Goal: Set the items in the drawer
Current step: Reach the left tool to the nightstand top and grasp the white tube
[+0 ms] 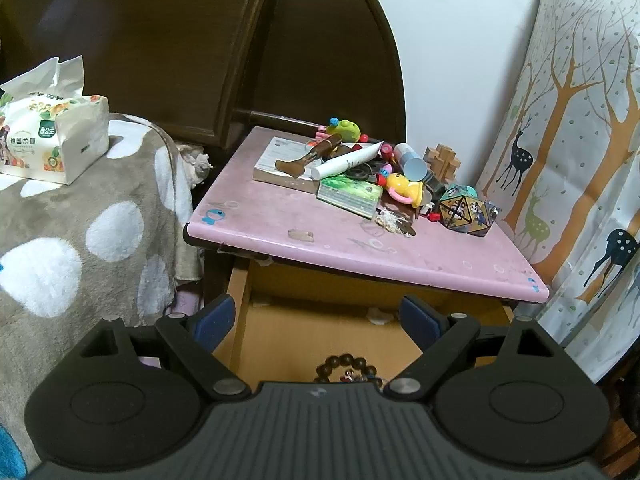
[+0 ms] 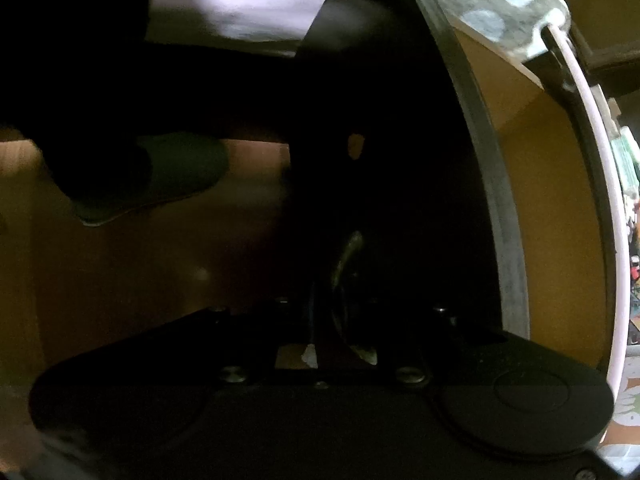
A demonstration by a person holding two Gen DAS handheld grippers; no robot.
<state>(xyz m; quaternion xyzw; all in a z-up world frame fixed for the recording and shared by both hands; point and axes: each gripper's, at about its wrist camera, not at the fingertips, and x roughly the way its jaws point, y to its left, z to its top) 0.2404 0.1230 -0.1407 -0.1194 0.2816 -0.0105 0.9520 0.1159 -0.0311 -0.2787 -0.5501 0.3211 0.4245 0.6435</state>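
In the left wrist view the open wooden drawer [image 1: 320, 332] sits under the pink nightstand top [image 1: 280, 216]. A dark bead bracelet [image 1: 346, 368] lies on the drawer floor. My left gripper [image 1: 318, 320] is open and empty above the drawer. A pile of items sits on the nightstand: a white tube [image 1: 346, 160], a brown brush [image 1: 310, 154], a patterned polyhedron [image 1: 468, 210], a yellow toy [image 1: 406, 190], a green booklet [image 1: 350, 194]. In the right wrist view my right gripper [image 2: 340, 264] is at the dark drawer front [image 2: 380, 120], on its metal handle [image 2: 348, 256]; the jaws are too dark to judge.
A bed with a grey spotted blanket [image 1: 80, 240] lies left, with a tissue pack [image 1: 52, 136] on it. A deer-print curtain [image 1: 580, 140] hangs right. A dark headboard [image 1: 180, 40] stands behind. A foot in a slipper [image 2: 152, 184] rests on the floor.
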